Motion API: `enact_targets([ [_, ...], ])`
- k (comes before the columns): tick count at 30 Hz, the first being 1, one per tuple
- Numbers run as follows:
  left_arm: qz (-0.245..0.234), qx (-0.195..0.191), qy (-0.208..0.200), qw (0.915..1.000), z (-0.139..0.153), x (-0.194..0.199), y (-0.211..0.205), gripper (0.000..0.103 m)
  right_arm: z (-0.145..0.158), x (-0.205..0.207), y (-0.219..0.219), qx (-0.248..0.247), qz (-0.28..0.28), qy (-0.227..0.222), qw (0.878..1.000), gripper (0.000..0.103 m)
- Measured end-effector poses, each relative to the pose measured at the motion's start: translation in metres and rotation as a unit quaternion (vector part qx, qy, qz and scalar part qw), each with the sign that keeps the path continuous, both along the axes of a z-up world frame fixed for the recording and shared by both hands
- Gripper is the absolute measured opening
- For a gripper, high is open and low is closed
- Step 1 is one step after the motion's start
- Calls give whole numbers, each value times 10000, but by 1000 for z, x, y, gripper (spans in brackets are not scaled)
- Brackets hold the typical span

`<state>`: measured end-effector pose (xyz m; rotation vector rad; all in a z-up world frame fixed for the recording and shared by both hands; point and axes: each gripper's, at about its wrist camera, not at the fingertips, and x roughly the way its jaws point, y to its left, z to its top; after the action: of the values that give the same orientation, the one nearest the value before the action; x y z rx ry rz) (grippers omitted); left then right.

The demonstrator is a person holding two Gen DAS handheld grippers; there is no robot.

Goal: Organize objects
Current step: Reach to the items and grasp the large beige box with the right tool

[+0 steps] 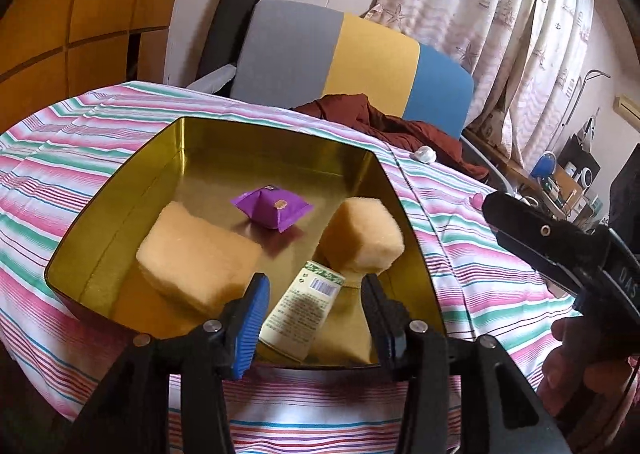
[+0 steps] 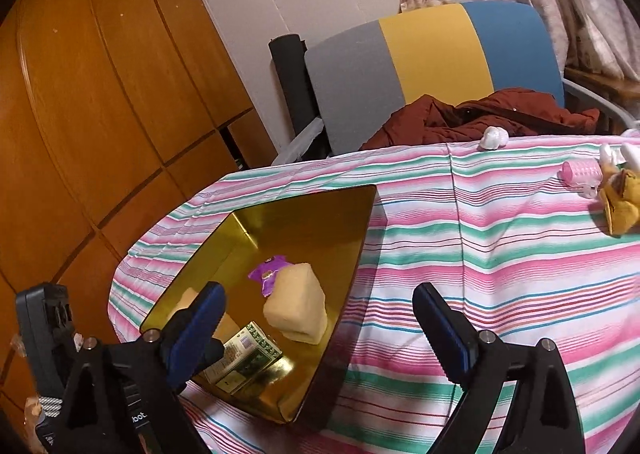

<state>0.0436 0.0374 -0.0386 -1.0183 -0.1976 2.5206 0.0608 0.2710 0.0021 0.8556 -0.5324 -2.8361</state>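
- Left gripper (image 1: 310, 318): jaws part-open, nothing held. Small printed box (image 1: 304, 314) lies between them in the left wrist view, but the pads aren't on it.
- Right gripper (image 2: 320, 330): jaws wide open, empty, hanging over the near right corner of the gold tin (image 2: 362, 222).
- Inside the tin, ahead of my left jaws: one yellow sponge (image 1: 196, 254) lying flat off the left jaw, a 2nd sponge (image 1: 364, 234) propped against the tin wall off the right jaw, purple sachet (image 1: 272, 208) further ahead, mid-floor.
- Still out on the striped worktop, well beyond and to the right of my right jaws: pink roller (image 2: 582, 172), yellow cloth toy (image 2: 622, 202), small white piece (image 2: 494, 138) near the far edge.
- Handling, my guess: the roller looks light, hollow and round, so it will prob roll or squirt out if pinched at an end; I'd take it across the middle with jaws square to its axis.
- The toy looks soft and floppy; grab the bulk of the body, not an edge.
- The white piece is tiny and too small to tell apart, likely hard and slippery; pinch low and gently.
- The tin floor looks slick, so dropped items may slide.
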Motion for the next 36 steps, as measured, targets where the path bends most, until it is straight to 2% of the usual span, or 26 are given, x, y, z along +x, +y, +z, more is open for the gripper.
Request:
enact_targets([
  [9,-239,91,111,9996,15,5,20,48,-11,8,28,61,-386,-214,9990,95],
  [20,-760,4,23,9971,19,16,62,48,-38,23,86,-15,-1010,-657,9927,95],
  [25,-1138,-31,51,9935,22,26,90,49,-45,29,111,33,-1234,-800,9891,95],
  [32,-1564,-159,-43,9876,20,35,121,49,-45,48,163,133,-1850,-862,9789,95],
  [36,-1755,-167,-150,9842,18,38,136,49,-36,66,202,386,-2344,-749,9685,95],
])
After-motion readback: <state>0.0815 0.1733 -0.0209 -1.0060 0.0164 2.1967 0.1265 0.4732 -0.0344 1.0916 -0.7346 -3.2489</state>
